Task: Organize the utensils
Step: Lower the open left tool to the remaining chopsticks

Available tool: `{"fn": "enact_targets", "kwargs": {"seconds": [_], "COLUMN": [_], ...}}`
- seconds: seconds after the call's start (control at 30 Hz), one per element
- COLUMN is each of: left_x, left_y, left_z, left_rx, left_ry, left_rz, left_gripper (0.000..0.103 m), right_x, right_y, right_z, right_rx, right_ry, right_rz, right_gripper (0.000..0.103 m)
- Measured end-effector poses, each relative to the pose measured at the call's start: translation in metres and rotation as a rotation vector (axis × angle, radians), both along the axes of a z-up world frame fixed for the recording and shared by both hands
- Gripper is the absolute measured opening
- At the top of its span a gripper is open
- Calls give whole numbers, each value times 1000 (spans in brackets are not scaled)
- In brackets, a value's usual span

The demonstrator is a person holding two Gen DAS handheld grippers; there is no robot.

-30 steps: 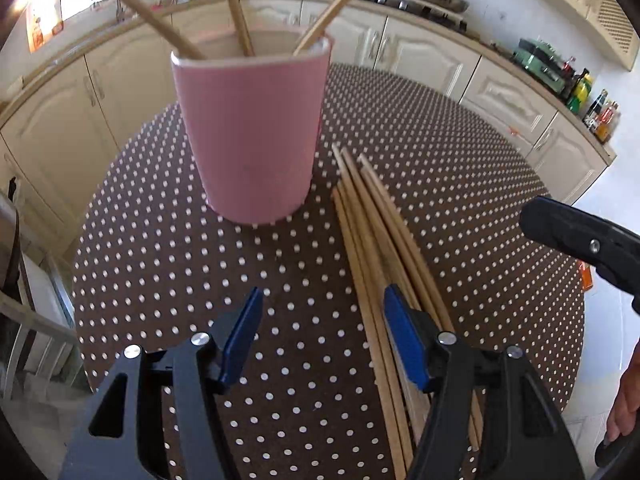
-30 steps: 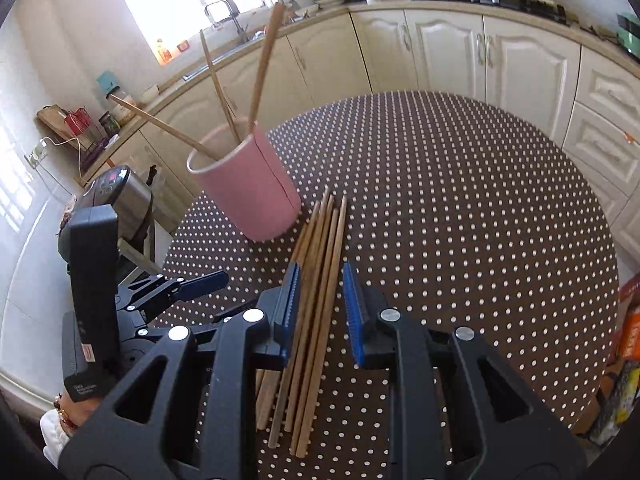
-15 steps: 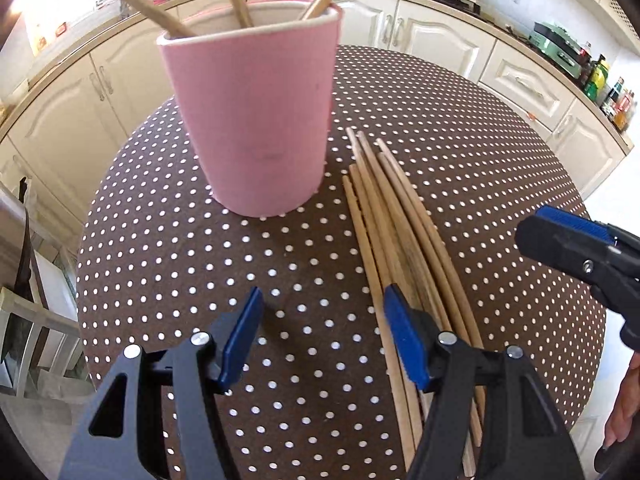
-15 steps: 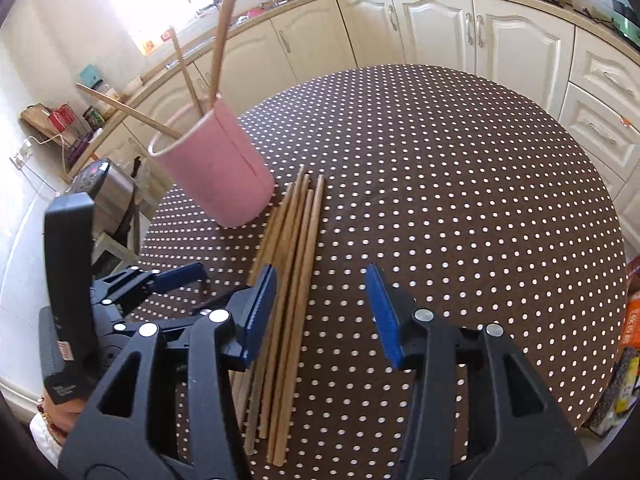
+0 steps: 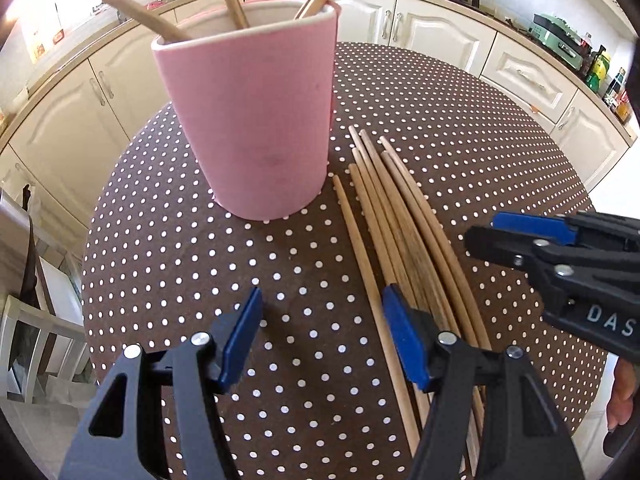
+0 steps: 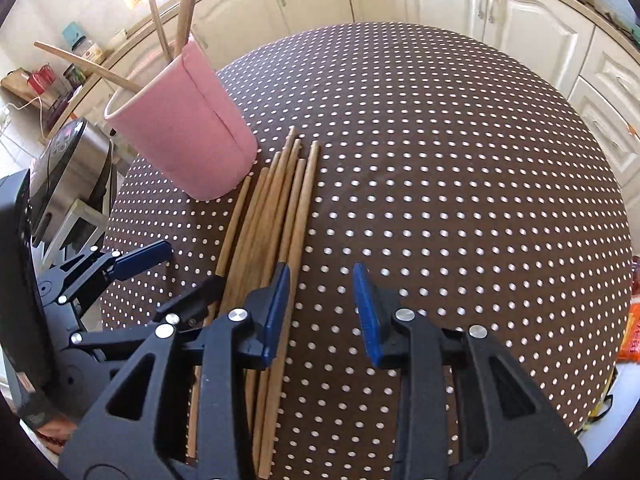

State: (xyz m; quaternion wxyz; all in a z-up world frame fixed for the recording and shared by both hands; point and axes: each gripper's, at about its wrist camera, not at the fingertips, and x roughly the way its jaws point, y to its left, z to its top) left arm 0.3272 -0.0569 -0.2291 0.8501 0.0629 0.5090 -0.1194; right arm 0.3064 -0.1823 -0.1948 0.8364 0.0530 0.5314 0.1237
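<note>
Both claws are standing empty over the brown, white-dotted tablecloth (image 6: 460, 168). Right gripper (image 6: 322, 312) is narrowing its jaws after widening a moment ago, nothing between them yet; its left pad is sitting over the outer sticks of the bundle of loose wooden chopsticks (image 6: 280, 208), and it has dropped closer to them. Left gripper (image 5: 322, 340) is staying wide apart, gripping nothing. Beyond, the pink cylindrical holder (image 5: 248, 120) is already keeping three chopsticks; judging by that, the next pick is beginning.
</note>
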Motion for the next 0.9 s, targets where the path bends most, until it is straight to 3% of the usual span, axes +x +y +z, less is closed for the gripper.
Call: {"fn": "enact_targets", "kwargs": {"seconds": [0.1,0.6,0.9], "left_x": [-4,21,36], "left_y": [-5,-19,-30], "left_z": [-4,2,8], "left_rx": [31,53,56], "left_ry": [-18,56,76], "left_rz": [-12,-31,-44], "left_gripper": [55,54,36], "right_x": [8,39,50], "right_y": [9,52,55], "right_z": [-5,-14,-17], "right_rx": [-19,-134,-143], "right_ry": [28,148,212], "right_rz": [21,103,129], "right_gripper": [30,23,19]}}
